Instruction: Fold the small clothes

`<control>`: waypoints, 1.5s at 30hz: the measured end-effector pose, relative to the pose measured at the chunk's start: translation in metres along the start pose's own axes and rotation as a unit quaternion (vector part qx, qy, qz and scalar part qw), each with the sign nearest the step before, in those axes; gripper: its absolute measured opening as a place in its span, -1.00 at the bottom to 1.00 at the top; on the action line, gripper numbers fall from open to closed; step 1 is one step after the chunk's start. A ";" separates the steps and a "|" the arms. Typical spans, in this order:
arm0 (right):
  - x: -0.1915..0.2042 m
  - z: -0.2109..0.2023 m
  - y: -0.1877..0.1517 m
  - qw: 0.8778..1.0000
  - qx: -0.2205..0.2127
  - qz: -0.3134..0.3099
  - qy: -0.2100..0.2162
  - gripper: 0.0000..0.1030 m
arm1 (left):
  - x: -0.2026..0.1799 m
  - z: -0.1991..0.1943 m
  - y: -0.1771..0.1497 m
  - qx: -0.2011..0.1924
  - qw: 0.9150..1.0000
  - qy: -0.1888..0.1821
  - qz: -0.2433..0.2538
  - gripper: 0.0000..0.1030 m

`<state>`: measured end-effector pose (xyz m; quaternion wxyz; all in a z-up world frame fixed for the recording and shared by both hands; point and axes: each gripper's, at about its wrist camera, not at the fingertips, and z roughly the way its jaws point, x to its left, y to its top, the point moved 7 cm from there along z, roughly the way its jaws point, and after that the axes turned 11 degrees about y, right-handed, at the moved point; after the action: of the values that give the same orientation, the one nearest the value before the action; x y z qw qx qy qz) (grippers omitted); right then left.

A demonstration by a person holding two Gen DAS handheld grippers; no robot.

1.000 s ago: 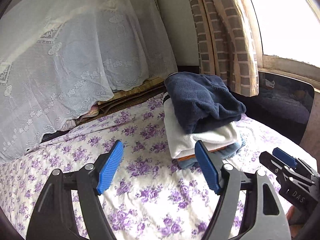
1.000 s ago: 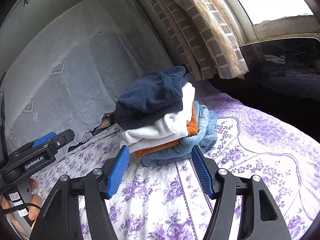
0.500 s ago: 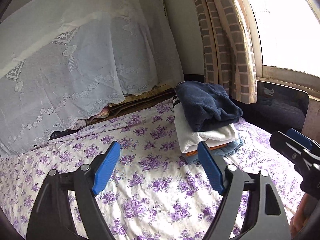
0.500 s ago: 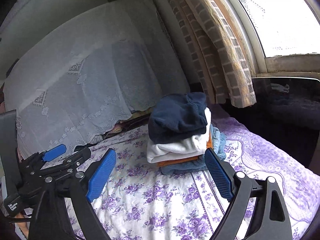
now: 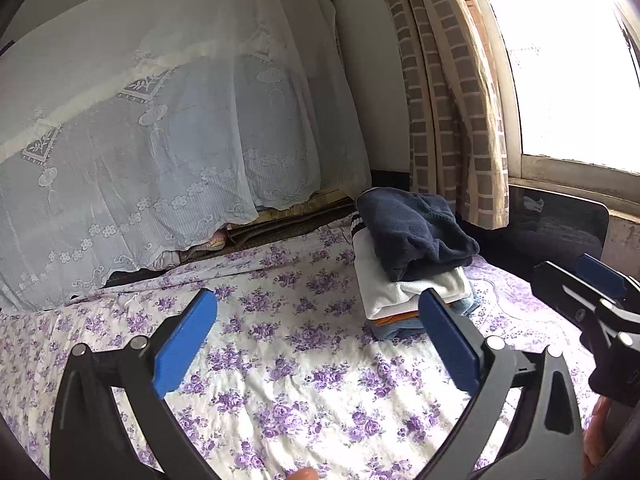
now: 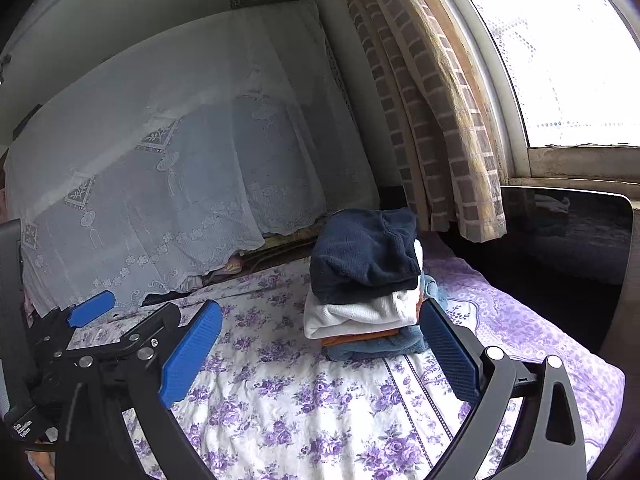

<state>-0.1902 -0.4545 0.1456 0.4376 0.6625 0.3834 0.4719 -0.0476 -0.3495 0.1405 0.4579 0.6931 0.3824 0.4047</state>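
Both grippers (image 5: 316, 344) (image 6: 320, 354) withdrew (spread wide, empty).

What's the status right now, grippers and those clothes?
Left gripper open, empty. Right gripper open, empty. Folded clothes stack on floral bedsheet, navy piece on top. Nothing blocking.

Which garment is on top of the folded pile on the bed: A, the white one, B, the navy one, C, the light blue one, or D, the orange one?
B: the navy garment crowns the pile, with the white garment directly under it.
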 end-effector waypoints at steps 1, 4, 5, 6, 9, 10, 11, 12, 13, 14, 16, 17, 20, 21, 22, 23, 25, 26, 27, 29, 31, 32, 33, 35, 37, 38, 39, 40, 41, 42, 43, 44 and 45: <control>0.000 0.001 -0.001 1.000 0.002 -0.001 -0.002 0.93 | 0.000 0.000 -0.001 0.001 1.000 -0.001 -0.001 0.90; -0.001 0.005 -0.005 1.000 0.012 0.000 -0.011 0.93 | 0.000 0.001 -0.004 0.011 1.000 -0.012 -0.004 0.91; -0.002 0.007 -0.007 1.000 0.017 0.002 -0.013 0.93 | 0.001 0.002 -0.006 0.016 1.000 -0.011 -0.005 0.91; -0.003 0.008 -0.008 1.000 0.021 0.003 -0.015 0.93 | 0.001 0.003 -0.008 0.019 1.000 -0.011 -0.006 0.91; -0.004 0.011 -0.010 0.999 0.031 -0.002 -0.034 0.93 | -0.002 0.011 -0.014 0.032 0.999 -0.014 0.000 0.91; -0.004 0.012 -0.011 0.998 0.037 -0.008 -0.046 0.93 | -0.003 0.014 -0.017 0.037 0.999 -0.016 0.002 0.91; -0.004 0.012 -0.012 0.998 0.041 -0.011 -0.055 0.93 | -0.005 0.018 -0.019 0.043 0.999 -0.017 0.004 0.91; -0.004 0.013 -0.013 0.997 0.047 -0.014 -0.066 0.93 | -0.006 0.021 -0.021 0.048 0.999 -0.019 0.004 0.91; -0.004 0.013 -0.014 0.995 0.054 -0.015 -0.077 0.93 | -0.007 0.026 -0.023 0.053 0.998 -0.023 0.003 0.91; -0.003 0.013 -0.015 0.995 0.058 -0.015 -0.085 0.93 | -0.007 0.029 -0.024 0.057 0.998 -0.028 0.001 0.91; -0.001 0.008 -0.014 0.995 0.051 -0.008 -0.084 0.93 | -0.007 0.039 -0.027 0.071 0.997 -0.036 -0.006 0.91; 0.000 0.006 -0.013 0.995 0.045 -0.006 -0.085 0.93 | -0.005 0.044 -0.028 0.080 0.996 -0.044 -0.012 0.91; 0.003 0.006 -0.013 0.993 0.048 -0.012 -0.103 0.93 | 0.003 0.054 -0.034 0.102 0.993 -0.056 -0.024 0.91; 0.002 0.012 -0.016 0.992 0.065 -0.014 -0.109 0.93 | 0.007 0.056 -0.036 0.106 0.992 -0.058 -0.023 0.91; 0.003 0.017 -0.021 0.991 0.087 -0.009 -0.105 0.93 | 0.011 0.057 -0.036 0.108 0.992 -0.057 -0.022 0.91; 0.004 0.023 -0.025 0.991 0.097 -0.002 -0.090 0.93 | 0.018 0.057 -0.036 0.108 0.992 -0.053 -0.023 0.91; 0.011 0.027 -0.030 0.993 0.100 0.015 -0.065 0.93 | 0.031 0.054 -0.033 0.103 0.993 -0.047 -0.033 0.91; 0.015 0.028 -0.031 0.993 0.099 0.014 -0.066 0.93 | 0.040 0.052 -0.031 0.100 0.993 -0.042 -0.041 0.91; 0.019 0.028 -0.030 0.993 0.096 0.008 -0.071 0.93 | 0.046 0.050 -0.030 0.099 0.993 -0.038 -0.045 0.91; 0.028 0.026 -0.028 0.993 0.093 -0.015 -0.077 0.93 | 0.054 0.046 -0.028 0.097 0.994 -0.031 -0.048 0.91; 0.036 0.021 -0.022 0.993 0.080 -0.036 -0.078 0.93 | 0.059 0.040 -0.027 0.091 0.994 -0.025 -0.045 0.91; 0.039 0.015 -0.017 0.993 0.062 -0.048 -0.087 0.93 | 0.059 0.037 -0.027 0.089 0.995 -0.022 -0.043 0.91; 0.038 0.009 -0.011 0.992 0.048 -0.055 -0.101 0.93 | 0.059 0.034 -0.027 0.086 0.995 -0.023 -0.043 0.91; 0.034 0.001 -0.007 0.983 0.043 -0.072 -0.162 0.93 | 0.056 0.025 -0.027 0.078 0.995 -0.042 -0.046 0.91; 0.028 0.000 -0.009 0.976 0.067 -0.083 -0.189 0.93 | 0.049 0.019 -0.027 0.080 0.994 -0.061 -0.052 0.91; 0.026 0.002 -0.011 0.976 0.082 -0.089 -0.180 0.93 | 0.046 0.017 -0.028 0.085 0.992 -0.071 -0.057 0.91; 0.024 0.002 -0.012 0.978 0.085 -0.084 -0.168 0.93 | 0.042 0.015 -0.029 0.089 0.991 -0.077 -0.061 0.91; 0.023 0.000 -0.013 0.982 0.081 -0.072 -0.153 0.93 | 0.038 0.014 -0.030 0.094 0.991 -0.077 -0.064 0.91; 0.022 -0.002 -0.014 0.985 0.078 -0.062 -0.138 0.93 | 0.036 0.013 -0.032 0.098 0.991 -0.073 -0.063 0.91; 0.023 0.000 -0.016 0.987 0.078 -0.054 -0.127 0.93 | 0.033 0.014 -0.034 0.102 0.991 -0.064 -0.058 0.91; 0.022 0.000 -0.016 0.989 0.081 -0.045 -0.115 0.93 | 0.030 0.014 -0.037 0.106 0.991 -0.057 -0.051 0.91; 0.021 0.001 -0.016 0.990 0.082 -0.036 -0.105 0.93 | 0.027 0.014 -0.039 0.108 0.992 -0.055 -0.043 0.91; 0.020 0.003 -0.016 0.992 0.080 -0.027 -0.096 0.93 | 0.025 0.014 -0.041 0.108 0.992 -0.058 -0.038 0.91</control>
<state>-0.1838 -0.4314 0.1357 0.4301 0.7272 0.3938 0.3620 -0.0323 -0.3195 0.1034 0.4166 0.7457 0.4229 0.3024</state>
